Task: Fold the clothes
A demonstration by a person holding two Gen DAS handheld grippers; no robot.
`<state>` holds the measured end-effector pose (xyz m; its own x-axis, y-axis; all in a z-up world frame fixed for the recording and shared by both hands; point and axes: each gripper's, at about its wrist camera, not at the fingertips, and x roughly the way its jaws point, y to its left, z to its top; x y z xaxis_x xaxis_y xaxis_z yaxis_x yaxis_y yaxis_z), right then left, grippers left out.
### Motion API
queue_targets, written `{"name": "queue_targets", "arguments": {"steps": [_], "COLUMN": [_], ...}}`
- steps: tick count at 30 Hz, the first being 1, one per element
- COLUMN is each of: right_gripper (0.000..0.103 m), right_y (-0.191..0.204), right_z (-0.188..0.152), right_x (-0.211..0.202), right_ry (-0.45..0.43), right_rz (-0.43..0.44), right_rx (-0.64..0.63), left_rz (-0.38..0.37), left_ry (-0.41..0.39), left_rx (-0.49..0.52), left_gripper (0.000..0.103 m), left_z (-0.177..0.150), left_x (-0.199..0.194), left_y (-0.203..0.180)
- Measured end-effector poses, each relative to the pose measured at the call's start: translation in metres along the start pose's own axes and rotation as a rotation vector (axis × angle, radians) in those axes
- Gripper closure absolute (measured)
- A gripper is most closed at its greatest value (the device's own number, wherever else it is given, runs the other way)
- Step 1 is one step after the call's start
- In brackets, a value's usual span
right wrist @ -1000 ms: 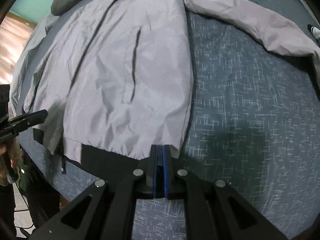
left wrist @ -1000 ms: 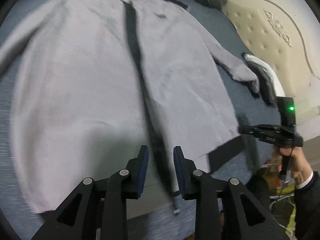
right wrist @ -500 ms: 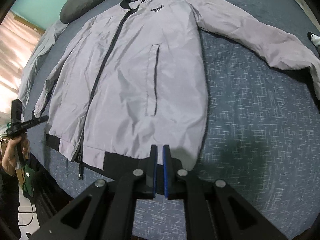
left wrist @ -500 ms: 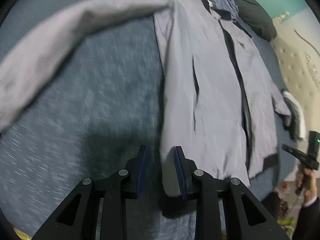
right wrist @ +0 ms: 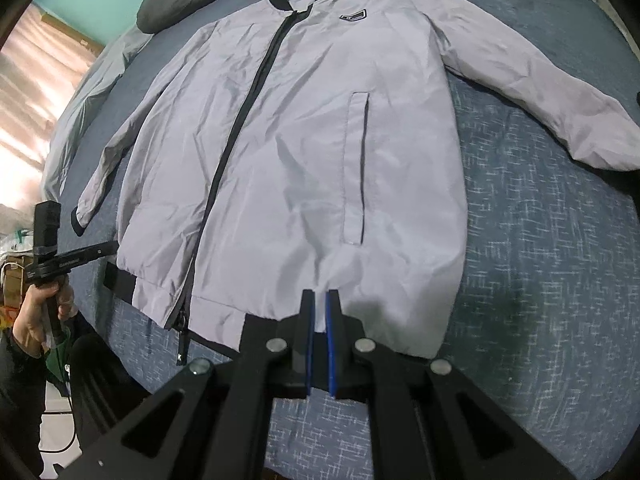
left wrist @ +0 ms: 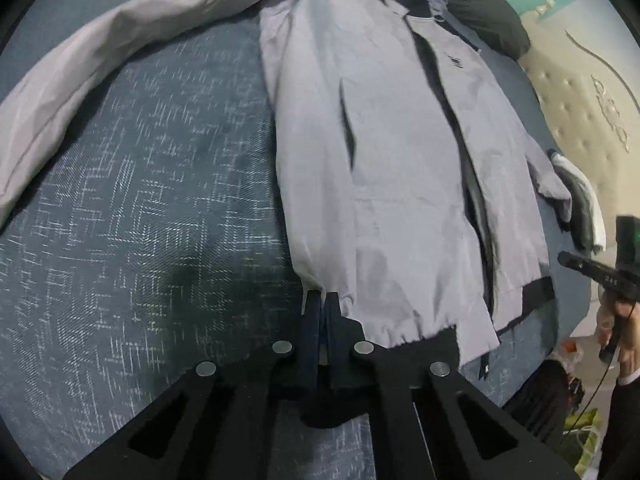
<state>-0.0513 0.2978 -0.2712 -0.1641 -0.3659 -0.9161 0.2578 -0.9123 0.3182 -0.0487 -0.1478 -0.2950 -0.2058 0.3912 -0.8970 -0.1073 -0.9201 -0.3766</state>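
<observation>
A grey zip jacket [left wrist: 400,160] with black hem and collar lies front up on the blue bedspread [left wrist: 140,220]. My left gripper [left wrist: 321,300] is shut on the hem at the jacket's left corner, and the left sleeve [left wrist: 100,52] stretches out to the left. In the right wrist view the jacket [right wrist: 300,140] fills the frame, and my right gripper [right wrist: 319,300] pinches the hem below the right pocket, its jaws a thin gap apart with cloth between them. The right sleeve [right wrist: 560,112] reaches out to the right. Each view shows the other gripper [left wrist: 564,258] [right wrist: 114,246] by a hem corner.
A dark pillow [right wrist: 180,4] and other garments lie beyond the collar. A black-and-white garment [left wrist: 584,208] sits near the padded headboard [left wrist: 580,100]. A hand [right wrist: 36,312] holds the far gripper off the bed's edge. Bare bedspread [right wrist: 540,280] lies to the right.
My left gripper moved from above the zip to the left hem corner and went from open to shut on it. The right gripper stayed at the hem as its view widened.
</observation>
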Motion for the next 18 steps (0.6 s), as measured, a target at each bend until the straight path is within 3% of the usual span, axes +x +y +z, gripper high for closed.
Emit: {"name": "queue_targets", "arguments": {"steps": [6,14,18], "right_gripper": [0.098,0.098,0.098], "right_y": [-0.001,0.001,0.002], "right_z": [0.005,0.008,0.008], "right_x": [0.003,0.006,0.008], "right_ry": [0.003,0.005,0.000], "right_rz": [0.001,0.007,0.017], "right_rx": [0.007,0.004,0.003], "left_rz": [0.024,0.032,0.006], "left_ry": [-0.013,0.028,0.018], "left_rx": [-0.031,-0.075,-0.078], "left_gripper": [0.101,0.101,0.100], "left_z": [-0.006,-0.010,-0.006], "left_x": [-0.011,-0.001,-0.006], "left_y": [0.011,0.023,0.020]}}
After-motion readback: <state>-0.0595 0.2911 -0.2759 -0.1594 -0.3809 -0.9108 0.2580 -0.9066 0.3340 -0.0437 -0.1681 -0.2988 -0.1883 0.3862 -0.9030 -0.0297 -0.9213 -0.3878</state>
